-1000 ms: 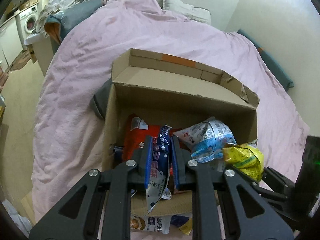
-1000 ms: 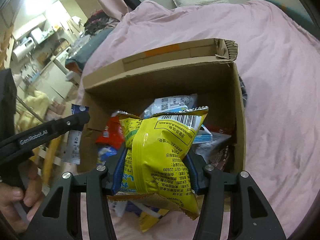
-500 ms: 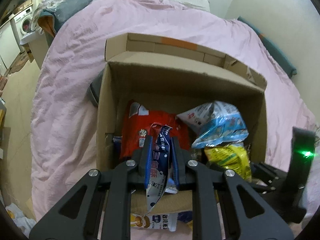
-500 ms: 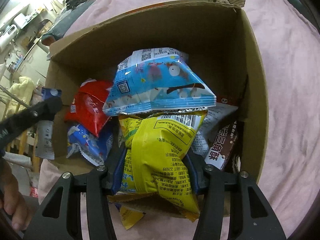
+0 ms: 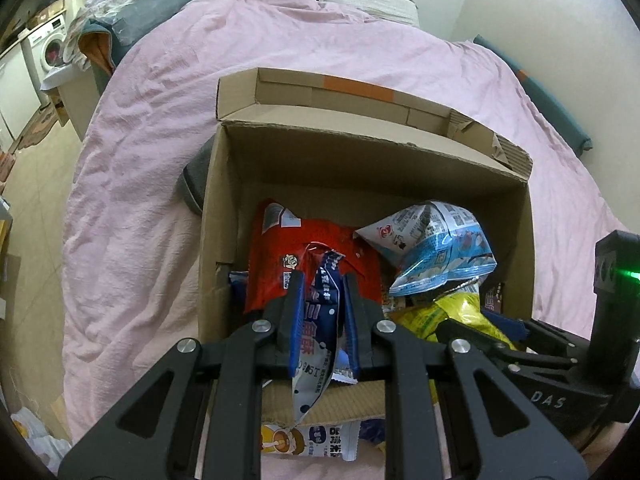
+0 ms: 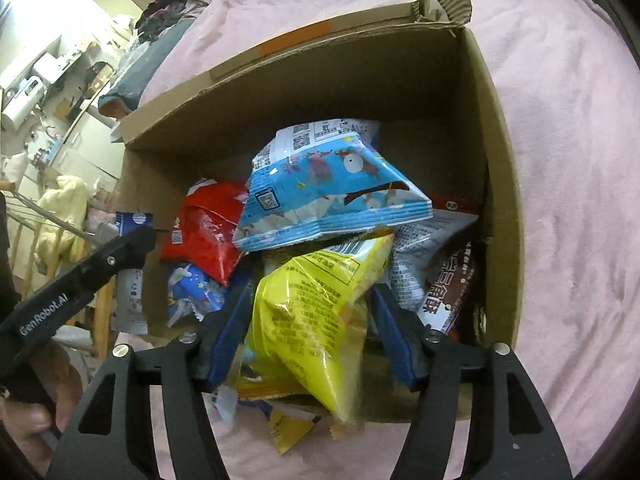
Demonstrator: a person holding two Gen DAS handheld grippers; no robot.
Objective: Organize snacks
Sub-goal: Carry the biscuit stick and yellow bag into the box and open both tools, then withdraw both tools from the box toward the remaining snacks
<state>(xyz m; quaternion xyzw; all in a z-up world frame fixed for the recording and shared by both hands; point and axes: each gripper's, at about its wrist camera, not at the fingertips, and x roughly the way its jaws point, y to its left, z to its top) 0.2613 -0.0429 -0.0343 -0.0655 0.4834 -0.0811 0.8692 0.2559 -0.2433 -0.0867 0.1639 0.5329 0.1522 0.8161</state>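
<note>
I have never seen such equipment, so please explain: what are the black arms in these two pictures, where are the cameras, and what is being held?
There is no robot here. A person holds one pair of black tongs in each hand, and each pair carries a wide-angle camera looking along its fingers.

In the left camera's picture, the left tongs are shut on a dark blue packet above a cardboard box that stands on a pink bedcover.

In the right camera's picture, the right tongs are opening around a yellow bag, which is tipping into the box.

A red bag and a light blue bag already lie inside.
</note>
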